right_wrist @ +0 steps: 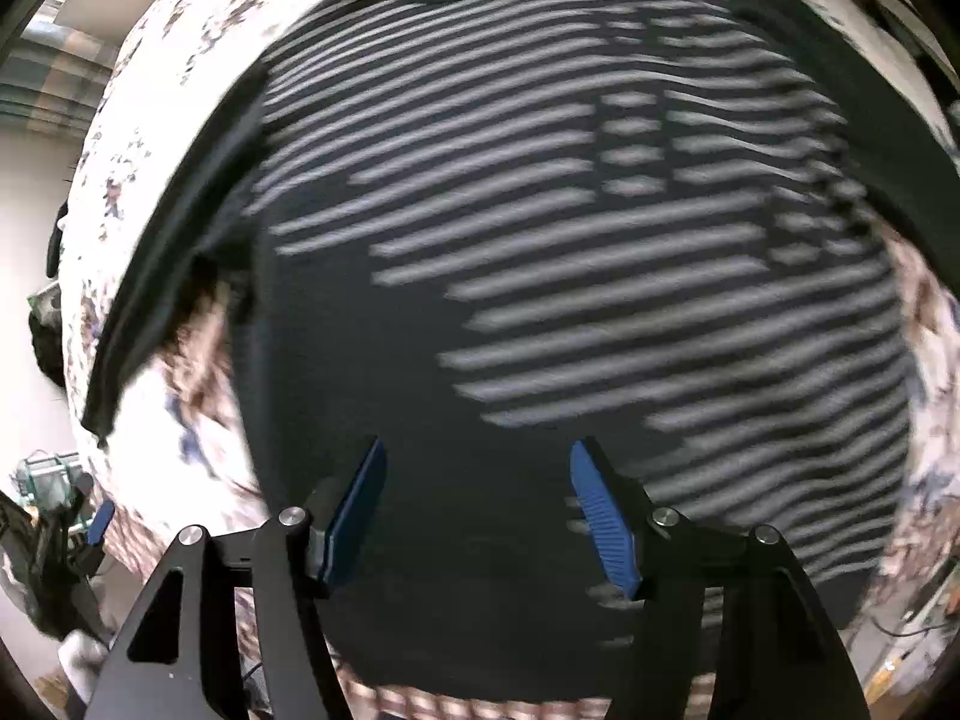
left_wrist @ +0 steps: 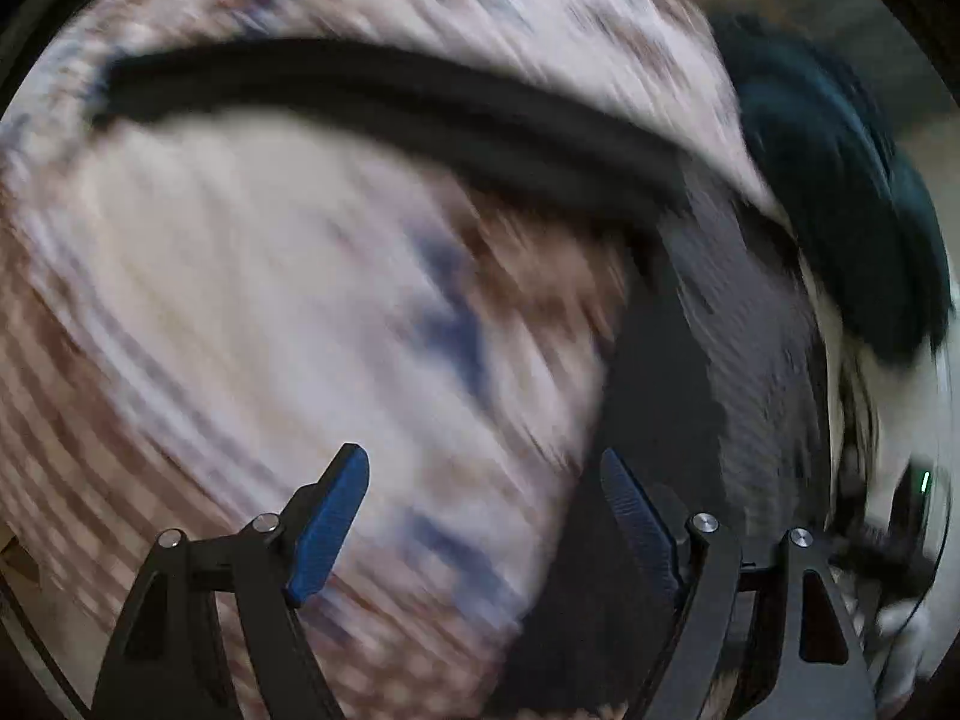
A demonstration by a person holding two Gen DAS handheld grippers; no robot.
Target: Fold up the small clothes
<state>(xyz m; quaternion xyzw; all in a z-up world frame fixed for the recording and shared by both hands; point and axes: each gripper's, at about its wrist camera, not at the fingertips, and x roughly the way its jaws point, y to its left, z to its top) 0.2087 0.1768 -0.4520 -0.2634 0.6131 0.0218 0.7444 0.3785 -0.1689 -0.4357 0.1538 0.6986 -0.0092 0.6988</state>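
Observation:
A black top with thin grey stripes (right_wrist: 570,240) lies spread flat on a floral cloth (right_wrist: 150,120); one plain black sleeve (right_wrist: 168,240) reaches out to the left. My right gripper (right_wrist: 478,444) hangs open over the top's plain black lower part, nothing pinched between its blue pads. The left wrist view is heavily blurred. There the left gripper (left_wrist: 480,456) stands open above the floral cloth (left_wrist: 240,300), its right finger over the dark top (left_wrist: 750,330). A long black strip of the garment (left_wrist: 390,96) crosses the upper part of that view.
A dark teal bundle (left_wrist: 840,180) lies past the cloth's right edge in the left wrist view. Left of the cloth's edge in the right wrist view are pale floor, dark clutter (right_wrist: 48,480) and the other gripper's blue pad (right_wrist: 99,522).

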